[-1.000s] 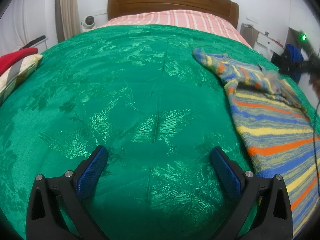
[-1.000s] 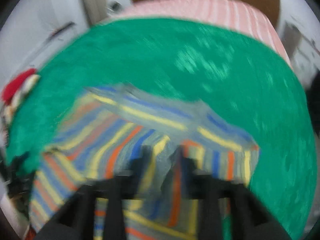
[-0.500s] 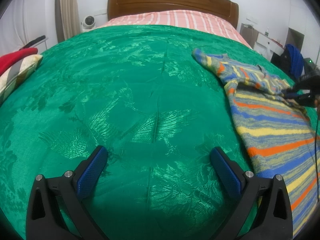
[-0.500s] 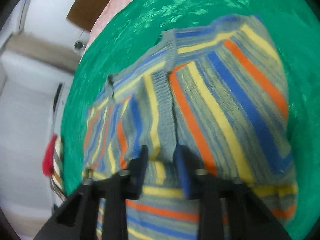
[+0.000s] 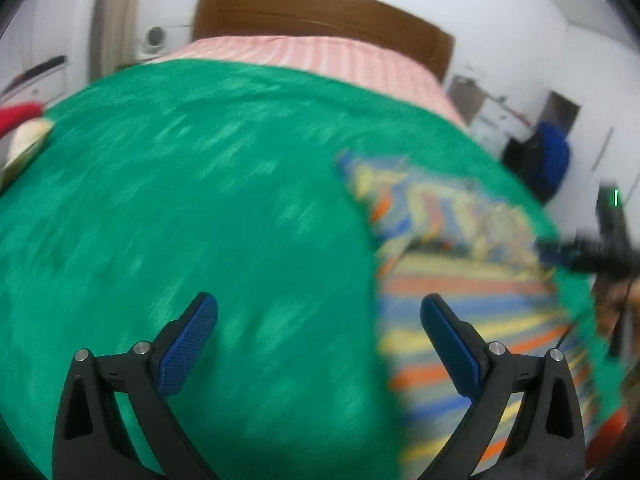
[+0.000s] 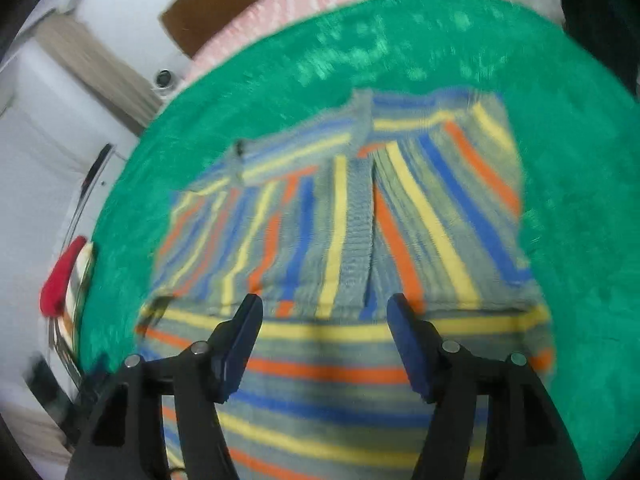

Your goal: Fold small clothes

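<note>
A striped knit sweater (image 6: 360,208) in grey, blue, yellow and orange lies on the green bedspread (image 5: 200,200), its upper part folded over the body. My right gripper (image 6: 324,303) hovers just over the fold; its jaws are opening and no cloth is between the pads. In the left wrist view the sweater (image 5: 460,280) lies to the right, with the right gripper (image 5: 580,252) at its far edge. My left gripper (image 5: 319,302) stands open above the bedspread beside the sweater's left edge, holding nothing. Both views are blurred by motion.
A wooden headboard (image 5: 320,8) and a pink striped sheet (image 5: 312,56) lie at the far end of the bed. A red item on striped cloth (image 6: 60,276) sits at the bed's left edge. Dark furniture with a blue thing (image 5: 552,160) stands to the right.
My right gripper was shut on the sweater's cloth half a second ago; now its jaws are apart and the cloth lies folded on the body. My left gripper has risen and tilted.
</note>
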Motion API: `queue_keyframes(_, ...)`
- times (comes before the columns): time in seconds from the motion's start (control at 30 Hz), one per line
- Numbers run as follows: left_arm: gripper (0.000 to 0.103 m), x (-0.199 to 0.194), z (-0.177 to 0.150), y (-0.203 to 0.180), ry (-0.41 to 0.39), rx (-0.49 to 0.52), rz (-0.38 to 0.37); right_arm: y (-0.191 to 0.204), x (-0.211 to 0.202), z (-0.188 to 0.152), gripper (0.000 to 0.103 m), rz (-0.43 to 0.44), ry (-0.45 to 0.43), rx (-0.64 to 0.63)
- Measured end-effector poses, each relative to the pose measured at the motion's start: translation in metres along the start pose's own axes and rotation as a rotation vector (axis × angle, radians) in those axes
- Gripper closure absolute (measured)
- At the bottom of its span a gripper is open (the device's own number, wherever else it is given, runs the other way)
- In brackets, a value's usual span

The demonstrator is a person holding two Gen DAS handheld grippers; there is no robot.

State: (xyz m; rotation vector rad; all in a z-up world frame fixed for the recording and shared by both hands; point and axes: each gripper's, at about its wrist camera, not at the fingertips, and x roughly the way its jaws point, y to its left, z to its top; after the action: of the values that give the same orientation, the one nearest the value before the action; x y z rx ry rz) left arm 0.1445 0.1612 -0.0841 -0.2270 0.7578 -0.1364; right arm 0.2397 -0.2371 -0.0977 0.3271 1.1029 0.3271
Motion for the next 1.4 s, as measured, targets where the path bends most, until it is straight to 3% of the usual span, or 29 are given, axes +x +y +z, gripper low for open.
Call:
queue_keyframes(0.1, 0.001, 0.040, 0.048, -0.031, 0.073, 0.036, -0.013, -0.006, -0.030, -0.015, 0.038, -0.010, -0.048, -0.081)
queue_keyframes(0.23, 0.002, 0.109, 0.063, -0.053, 0.151, 0.027, 0.055, -0.023, -0.058, -0.041, 0.038, -0.017, -0.076, -0.108)
queue_keyframes(0.3, 0.031, 0.142, 0.042, -0.056, 0.262, 0.085, 0.178, -0.038, -0.073, -0.056, 0.038, -0.030, -0.081, -0.101)
queue_keyframes(0.33, 0.032, 0.144, 0.029, -0.054, 0.268, 0.112, 0.207, -0.049, -0.080, -0.064, 0.038, -0.038, -0.082, -0.093)
queue_keyframes(0.4, 0.031, 0.128, 0.016, -0.046, 0.206, 0.109, 0.204, -0.069, -0.092, -0.079, 0.038, -0.062, -0.083, -0.076)
queue_keyframes(0.5, 0.026, 0.117, 0.016, -0.040, 0.209, 0.064, 0.188, -0.095, -0.106, -0.104, 0.038, -0.137, -0.098, -0.081)
queue_keyframes(0.67, 0.015, 0.084, 0.007, -0.039, 0.193, 0.088, 0.218, -0.119, -0.118, -0.129, 0.038, -0.228, -0.128, -0.090)
queue_keyframes(0.77, 0.009, 0.043, -0.010, -0.030, 0.166, 0.100, 0.216, -0.120, -0.133, -0.139, 0.036, -0.266, -0.203, -0.132)
queue_keyframes(0.83, 0.004, 0.012, -0.027, -0.019, 0.129, 0.092, 0.228, -0.118, -0.142, -0.149, 0.025, -0.320, -0.259, -0.196)
queue_keyframes(0.93, 0.002, -0.017, -0.049, 0.002, 0.060, 0.043, 0.254, -0.119, -0.141, -0.160, 0.023, -0.381, -0.329, -0.272)
queue_keyframes(1.07, 0.002, -0.004, -0.068, 0.031, 0.060, -0.040, 0.275, -0.126, -0.123, -0.164, 0.023, -0.441, -0.374, -0.295)
queue_keyframes(1.17, 0.001, 0.001, -0.085, 0.037, 0.004, -0.031, 0.255, -0.134, -0.102, -0.165, 0.019, -0.462, -0.319, -0.294)
queue_keyframes(1.4, 0.001, -0.001, -0.088, 0.035, -0.019, -0.018, 0.266, -0.151, -0.101, -0.165, 0.016, -0.376, -0.336, -0.234)
